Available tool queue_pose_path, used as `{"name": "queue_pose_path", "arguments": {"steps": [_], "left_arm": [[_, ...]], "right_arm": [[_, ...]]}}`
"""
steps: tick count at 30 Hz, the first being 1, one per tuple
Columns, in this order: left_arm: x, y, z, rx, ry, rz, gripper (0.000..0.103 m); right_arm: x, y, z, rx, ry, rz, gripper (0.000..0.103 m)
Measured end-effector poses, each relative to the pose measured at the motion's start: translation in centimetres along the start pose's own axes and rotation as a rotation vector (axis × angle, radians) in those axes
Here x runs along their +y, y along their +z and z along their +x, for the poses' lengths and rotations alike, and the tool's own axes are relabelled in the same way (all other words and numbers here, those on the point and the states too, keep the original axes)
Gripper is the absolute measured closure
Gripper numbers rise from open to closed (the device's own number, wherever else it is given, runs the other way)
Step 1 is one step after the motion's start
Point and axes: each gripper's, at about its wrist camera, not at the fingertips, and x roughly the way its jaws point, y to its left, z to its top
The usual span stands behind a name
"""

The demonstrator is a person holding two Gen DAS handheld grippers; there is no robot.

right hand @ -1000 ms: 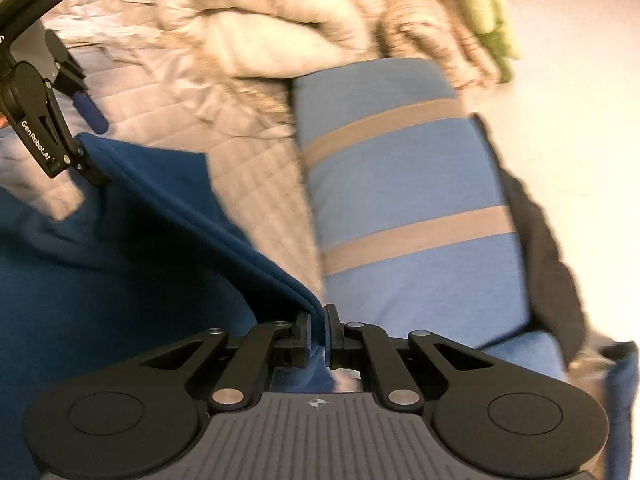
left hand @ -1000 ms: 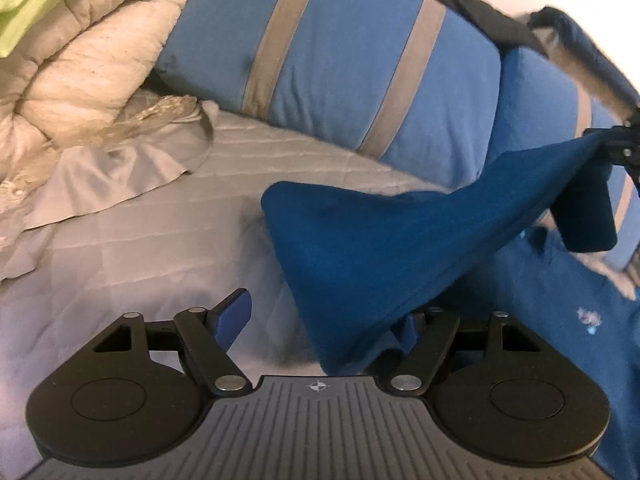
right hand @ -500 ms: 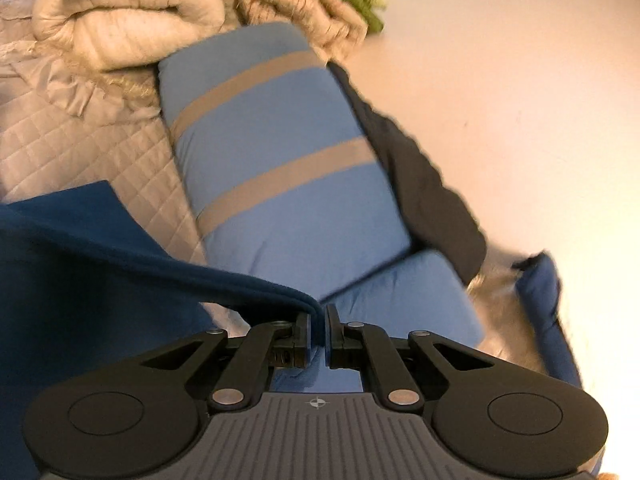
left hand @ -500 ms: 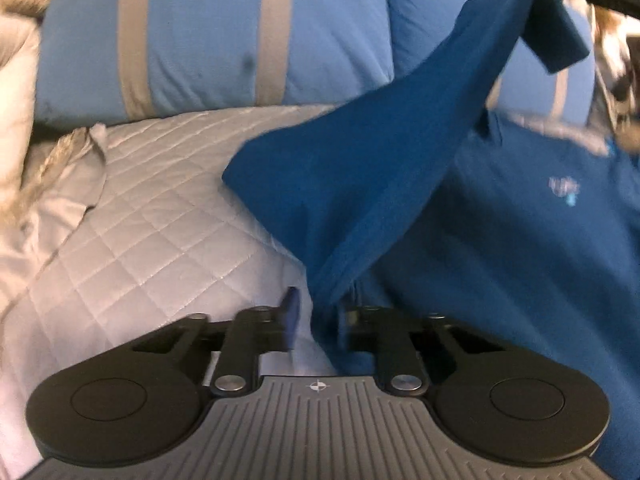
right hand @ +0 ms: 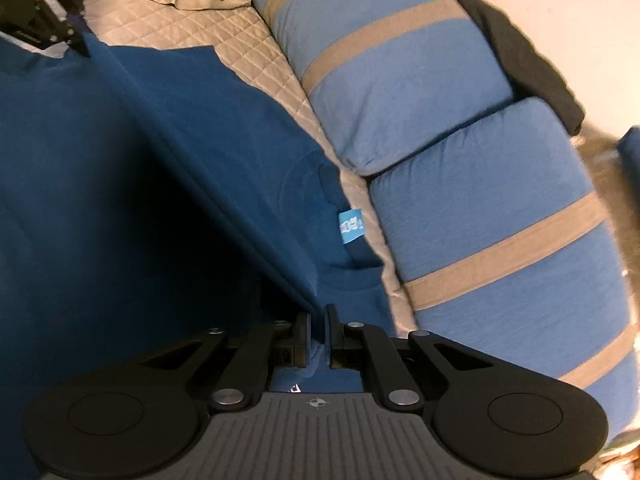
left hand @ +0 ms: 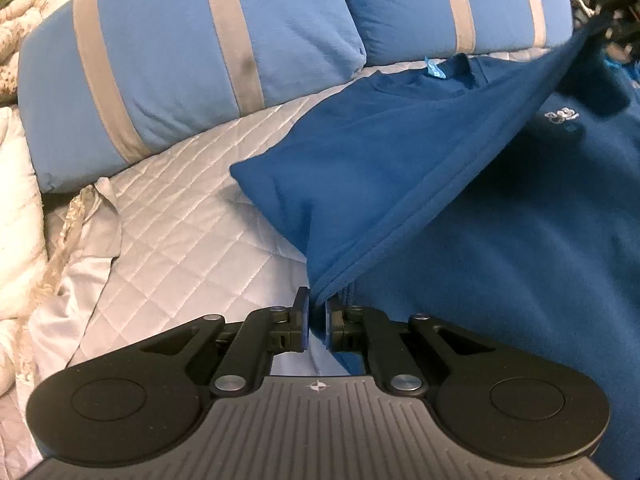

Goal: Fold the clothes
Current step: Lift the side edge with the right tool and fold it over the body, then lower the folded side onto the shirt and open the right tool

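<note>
Left gripper point(left hand: 317, 322): its fingers are closed on a hemmed edge of the dark blue shirt point(left hand: 500, 248), which is pinched between the two pads close above the quilted bedcover point(left hand: 192, 232).

Right gripper point(right hand: 318, 334): its fingers are likewise clamped on the same shirt's edge, the cloth being caught between the pads; in the left wrist view this gripper is seen only as a dark blur at the top right corner.

Shirt position: the body is spread flat over the bedcover, with the collar end turned toward the pillows; one flap is held lifted and stretched in a taut line from one gripper to the other, so that it hangs over the flat part.

Neck label point(right hand: 351, 226): a small light blue tag is seen at the collar, just beside the pillows.

Chest print point(left hand: 562, 114): a small pale mark is shown on the flat front (too blurred to be read).

Pillows point(left hand: 168, 60): two light blue pillows with grey stripes are laid end to end along the far edge of the bedcover.

Dark cloth point(right hand: 524, 52): it is draped behind the pillows.

Pale bedding point(left hand: 16, 208): crumpled folds are piled at the left edge of the left wrist view.
</note>
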Motion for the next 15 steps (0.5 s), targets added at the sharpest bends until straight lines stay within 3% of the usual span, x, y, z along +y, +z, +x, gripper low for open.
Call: {"name": "queue_pose_path", "arguments": {"steps": [4,5,6,8,11,15], "left_arm": [[0.0,0.2,0.0,0.018,0.01,-0.002,0.092],[0.2,0.2,-0.1,0.028,-0.001,-0.015,0.092],[0.4,0.1,-0.2,0.037,-0.013,-0.03,0.087],[0.9,-0.2,-1.2,0.029,-0.037,-0.075,0.062],[2.1,-0.8,-4.0,-0.044,-0.061,-0.147,0.042],[3.4,-1.6,-8.1,-0.121,-0.06,-0.218,0.036]], "right_arm": [[1.7,0.3,-4.1,-0.019,-0.044,-0.1,0.092],[2.5,0.1,-5.0,-0.019,-0.04,-0.123,0.083],[3.2,-0.3,-5.7,-0.021,-0.022,-0.136,0.061],[4.2,-2.2,-6.4,-0.029,0.068,-0.128,0.027],[5.1,-5.8,-5.5,-0.003,0.136,-0.061,0.026],[4.8,-9.6,-3.3,0.039,0.203,0.094,0.041]]}}
